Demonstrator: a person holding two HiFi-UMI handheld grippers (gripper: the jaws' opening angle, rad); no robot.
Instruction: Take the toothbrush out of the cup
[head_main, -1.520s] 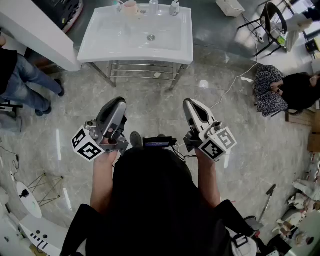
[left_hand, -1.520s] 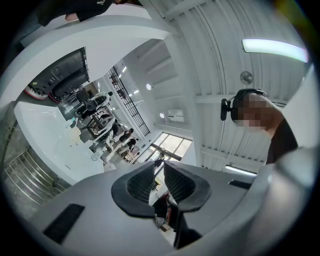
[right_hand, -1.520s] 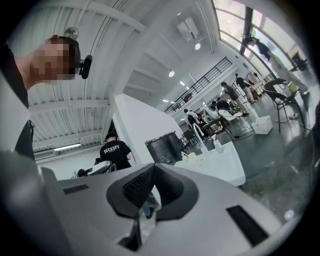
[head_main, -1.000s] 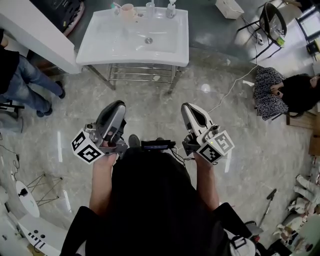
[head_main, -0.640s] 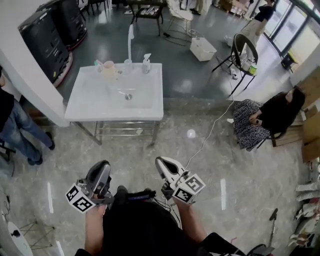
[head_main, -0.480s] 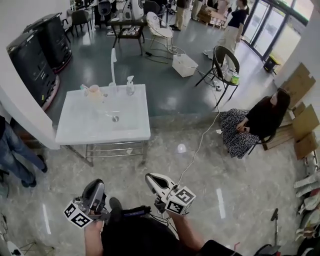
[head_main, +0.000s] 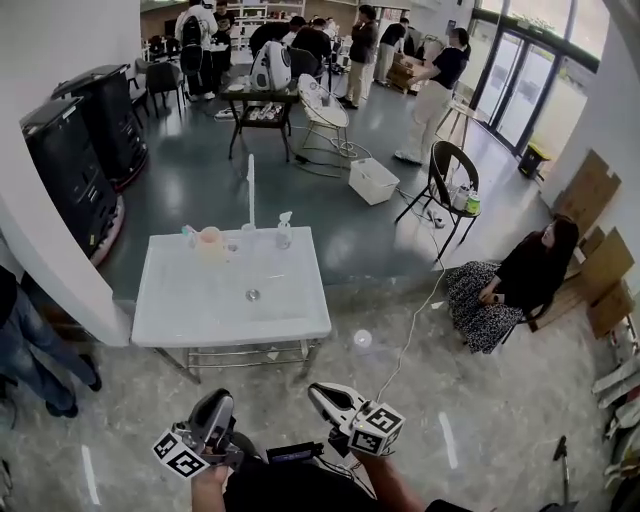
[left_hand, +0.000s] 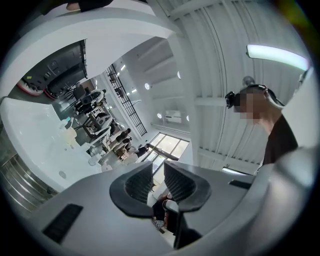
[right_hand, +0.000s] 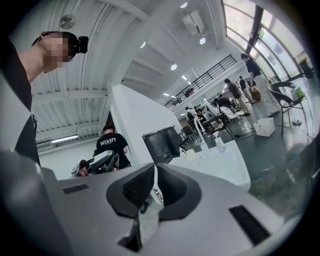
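1. White bench (head_main: 232, 300) with its sink basin now sits mid-frame in the head view. A second ago it was pressed against the top edge, and far more of the room shows behind it now.
2. The left claw (head_main: 221, 399) and right claw (head_main: 317, 389) have slid to the bottom edge, well apart from the bench. Little of the dark torso that filled the earlier frame remains.
3. The pink cup (head_main: 209, 240) stands at the bench's back edge, left of the tall faucet (head_main: 249, 190) and the pump bottle (head_main: 283, 232), as before.
4. The toothbrush (head_main: 187, 232) is only a faint streak at the cup's left side, too small to read.
5. Both claws' jaws stand a narrow slit apart with nothing between them.
6. The hands are cut off by the frame's bottom edge.
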